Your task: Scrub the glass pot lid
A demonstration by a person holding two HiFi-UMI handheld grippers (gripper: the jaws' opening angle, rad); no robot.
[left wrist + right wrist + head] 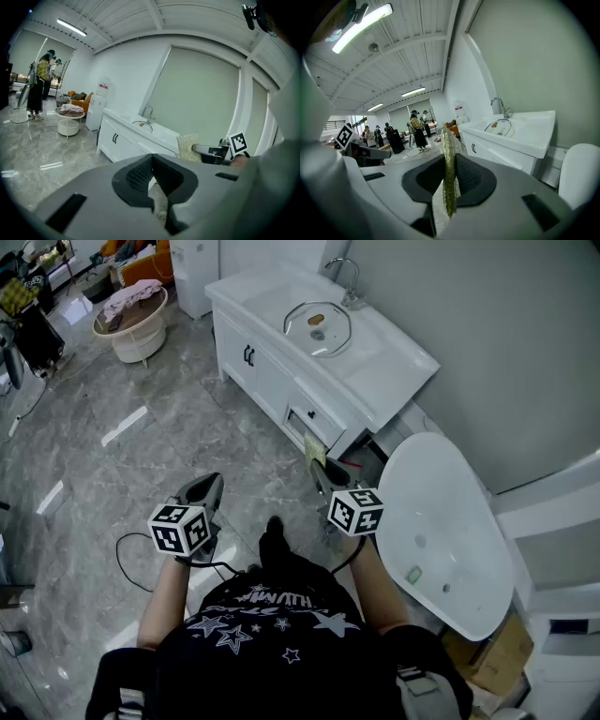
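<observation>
Your right claw (pixel 449 176) is clamped on the pad (pixel 449 159), which stands edge-on between the jaws. Your left claw (pixel 152 176) is closed with nothing in it. Both are well apart from the tap (pixel 343 277), so the step in hand looks like the approach. Open the left claw to pin the rim, since glass will likely skid, then lay the pad flat. The lid (pixel 318 327) lies just in front of the tap in the desk (pixel 398 367) basin. It is clear and round, with a metal rim and a brownish centre knob.
</observation>
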